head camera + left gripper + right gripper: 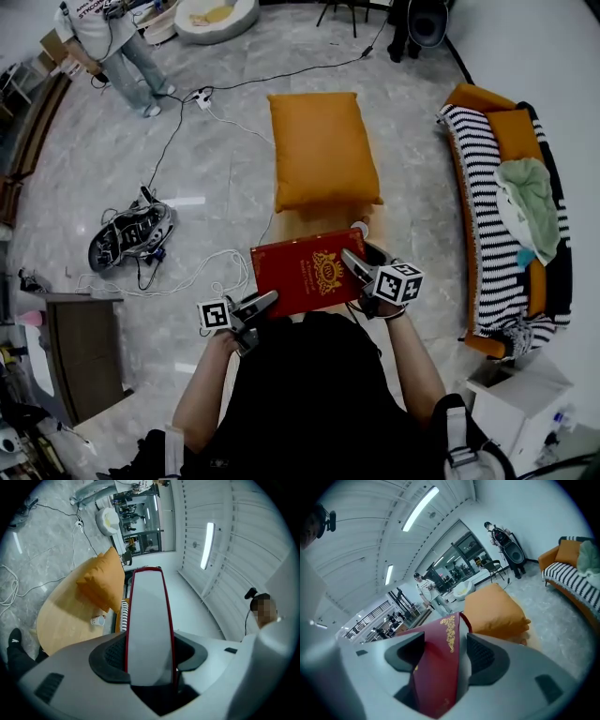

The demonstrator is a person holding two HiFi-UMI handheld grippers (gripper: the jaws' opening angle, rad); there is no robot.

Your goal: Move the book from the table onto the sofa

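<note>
**A:** Head view first. What do we record for the tool?

**B:** We see the left gripper [258,305] clamped on the book [307,270] at the cover's 7 o'clock corner. The right gripper [354,261] is clamped on its 3 o'clock edge. The red cover faces up.

**A:** And where is the book?

**B:** We place it at 6 o'clock of the orange pillow [322,150], over the near part of the wooden table [309,223]. A paper cup [360,228] stands at the book's 1 o'clock. The sofa [487,187], with its striped cover, is well apart at 3 o'clock. A person [117,47] stands on the floor [225,178] at 10 o'clock.

**A:** Left gripper view?

**B:** We look along the book's white page edge [149,620], which is bordered in red. Both pads press the covers, and the jaws stand partly open, as wide as the book is thick. The table [61,620], pillow [101,581] and cup [98,620] lie at 9 o'clock, clear of the book.

**A:** Right gripper view?

**B:** We see the red cover with gold ornament [438,667] filling the gap. The jaws stand wide, closed on the book. The pillow [494,611] is at 2 o'clock and the sofa [572,573] at 3 o'clock.
</note>
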